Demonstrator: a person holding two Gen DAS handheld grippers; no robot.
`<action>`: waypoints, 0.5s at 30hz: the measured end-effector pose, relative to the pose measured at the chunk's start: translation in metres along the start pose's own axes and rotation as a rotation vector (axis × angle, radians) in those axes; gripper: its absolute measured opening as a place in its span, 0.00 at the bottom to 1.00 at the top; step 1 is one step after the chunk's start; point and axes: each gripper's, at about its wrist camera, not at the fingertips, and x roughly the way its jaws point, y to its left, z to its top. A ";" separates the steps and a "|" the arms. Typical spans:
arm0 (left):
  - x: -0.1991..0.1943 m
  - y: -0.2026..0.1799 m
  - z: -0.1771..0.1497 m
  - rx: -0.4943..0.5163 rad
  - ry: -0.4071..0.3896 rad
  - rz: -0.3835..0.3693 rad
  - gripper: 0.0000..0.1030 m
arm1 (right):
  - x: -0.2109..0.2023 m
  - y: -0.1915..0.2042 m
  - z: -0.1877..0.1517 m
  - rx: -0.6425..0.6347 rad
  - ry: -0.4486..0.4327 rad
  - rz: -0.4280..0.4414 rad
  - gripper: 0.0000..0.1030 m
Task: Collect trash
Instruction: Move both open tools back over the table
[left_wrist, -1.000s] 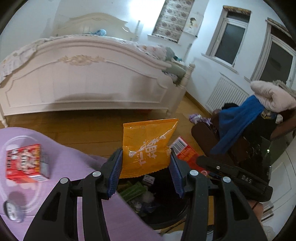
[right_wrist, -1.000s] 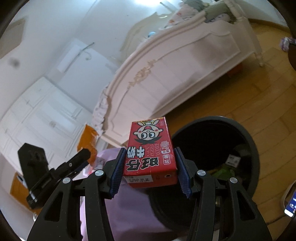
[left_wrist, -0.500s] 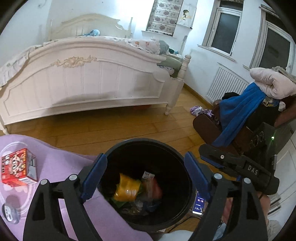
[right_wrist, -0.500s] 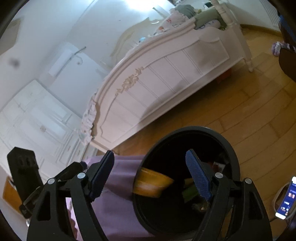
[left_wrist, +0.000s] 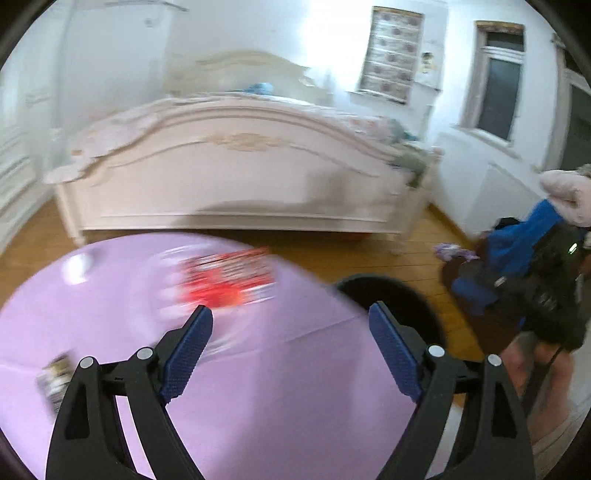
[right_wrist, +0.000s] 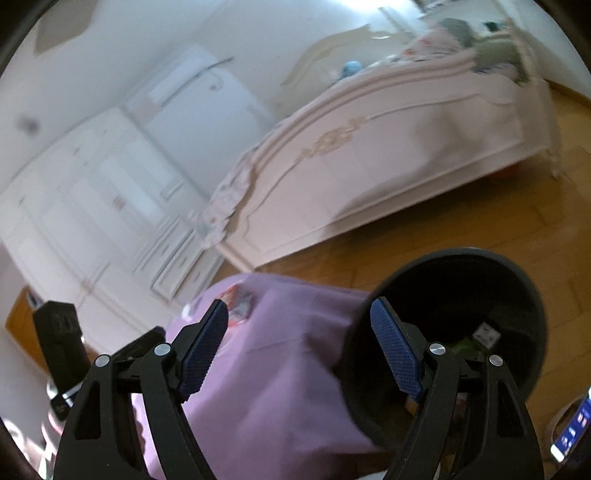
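On the purple table (left_wrist: 258, 387) lies one red carton (left_wrist: 229, 280), both grippers' fingers (left_wrist: 188, 347) spread, grasping nothing.

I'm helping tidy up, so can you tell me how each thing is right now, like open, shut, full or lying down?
Left gripper: open, nothing between its jaws.
Right gripper: open, nothing between its jaws.
Black trash bin: uncovered, with trash at the bottom.
Red carton: lying on the purple tablecloth, blurred.
Phone: screen lit.
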 end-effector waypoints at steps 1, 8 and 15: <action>-0.006 0.012 -0.003 -0.002 0.000 0.028 0.84 | 0.004 0.008 -0.001 -0.018 0.013 0.007 0.77; -0.041 0.116 -0.038 0.001 0.073 0.220 0.92 | 0.063 0.090 -0.020 -0.251 0.206 0.069 0.82; -0.031 0.167 -0.057 0.043 0.151 0.188 0.94 | 0.128 0.157 -0.050 -0.508 0.370 0.088 0.82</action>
